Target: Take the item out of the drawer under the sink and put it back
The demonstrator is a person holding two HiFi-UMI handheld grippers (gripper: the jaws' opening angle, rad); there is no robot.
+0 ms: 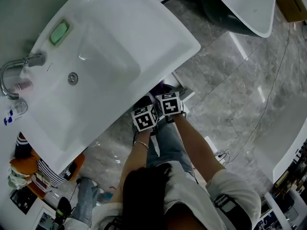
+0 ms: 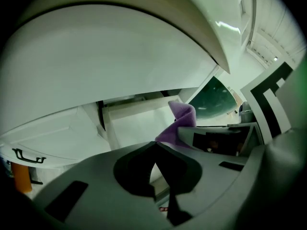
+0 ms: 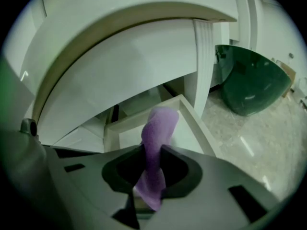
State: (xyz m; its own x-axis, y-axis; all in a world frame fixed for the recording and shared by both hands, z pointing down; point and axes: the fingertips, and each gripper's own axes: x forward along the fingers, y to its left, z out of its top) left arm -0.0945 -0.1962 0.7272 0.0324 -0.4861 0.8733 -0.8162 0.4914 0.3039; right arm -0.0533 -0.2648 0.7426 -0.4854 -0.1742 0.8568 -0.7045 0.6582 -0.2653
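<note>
Sink point(image 1: 158, 32) dominates head view, w/ both grippers tucked at its front edge. Only the gripper views show white drawer point(image 3: 189, 114) open beneath. Right gripper point(image 3: 152, 150) is clamped on purple cloth point(image 3: 156, 138), over the drawer. Left gripper point(image 2: 154, 145): jaws together, nothing btwn.

The right tongs point(image 3: 153, 151) clamp a purple cloth point(image 3: 160, 123) above the open drawer point(image 3: 194, 121).

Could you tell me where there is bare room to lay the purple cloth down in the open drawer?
The drawer has a bare white floor between its walls, ahead of the right tool gripping the purple cloth. It is crowded at the front, where the left tool sits close beside it under the sink.
</note>
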